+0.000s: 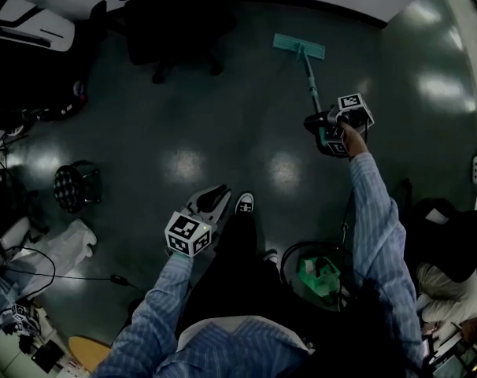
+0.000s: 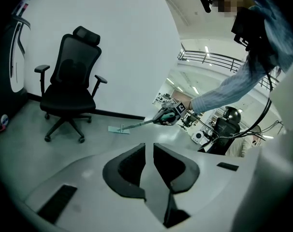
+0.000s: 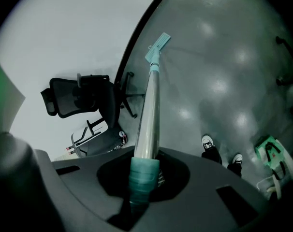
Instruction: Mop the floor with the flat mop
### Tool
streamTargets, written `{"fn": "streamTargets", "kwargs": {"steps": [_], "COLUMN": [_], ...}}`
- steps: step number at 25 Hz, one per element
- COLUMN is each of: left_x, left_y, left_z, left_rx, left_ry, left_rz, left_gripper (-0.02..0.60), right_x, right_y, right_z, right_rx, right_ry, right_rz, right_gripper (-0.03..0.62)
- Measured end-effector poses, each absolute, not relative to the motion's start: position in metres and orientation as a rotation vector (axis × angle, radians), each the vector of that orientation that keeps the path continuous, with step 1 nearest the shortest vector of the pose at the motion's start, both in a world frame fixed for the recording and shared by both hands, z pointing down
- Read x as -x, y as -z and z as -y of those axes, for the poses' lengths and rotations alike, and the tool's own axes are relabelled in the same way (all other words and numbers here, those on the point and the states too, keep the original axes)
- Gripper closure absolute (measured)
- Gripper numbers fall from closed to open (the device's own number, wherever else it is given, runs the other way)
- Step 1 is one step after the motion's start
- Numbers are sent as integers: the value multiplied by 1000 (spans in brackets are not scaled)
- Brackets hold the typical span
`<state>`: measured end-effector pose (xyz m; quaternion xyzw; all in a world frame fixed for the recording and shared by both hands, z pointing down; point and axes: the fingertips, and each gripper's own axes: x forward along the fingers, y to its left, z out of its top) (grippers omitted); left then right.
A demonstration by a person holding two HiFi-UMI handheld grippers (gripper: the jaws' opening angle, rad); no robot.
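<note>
The right tongs clamp the mop by its teal grip, reaching out so its flat head lies on the floor (near the wall). The left tongs hang narrow and empty, seemingly unneeded for steering.

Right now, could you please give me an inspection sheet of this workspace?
Surface: glossy grey floor showing light reflections; no spill can be made out.
Job's things: flat mop, its head flat on the floor near the wall.
Clutter: office chair, black stool, white bag, green bucket beside the person's feet.
Grippers: right tool is shut on the mop handle; left tool has its jaws drawn together with nothing between them.
Cables: a black cable lies on the floor at lower left.
Surroundings: white wall with a dark baseboard.
</note>
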<state>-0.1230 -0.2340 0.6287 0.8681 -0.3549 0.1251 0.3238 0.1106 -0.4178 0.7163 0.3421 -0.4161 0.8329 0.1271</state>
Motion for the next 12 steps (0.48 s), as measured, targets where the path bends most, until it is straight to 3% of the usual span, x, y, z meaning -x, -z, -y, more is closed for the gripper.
{"fn": "streamTargets", "kwargs": {"steps": [12], "left_x": [99], "left_y": [-614], "left_z": [166], "left_rx": [-2303], "left_ry": [-336], "left_rz": [870], "left_gripper": [528], "right_x": [-115], "right_y": [-699], "right_z": [235], "right_rx": [-930], "right_ry": [-2446], "right_rz": [1193], "right_gripper": [565]}}
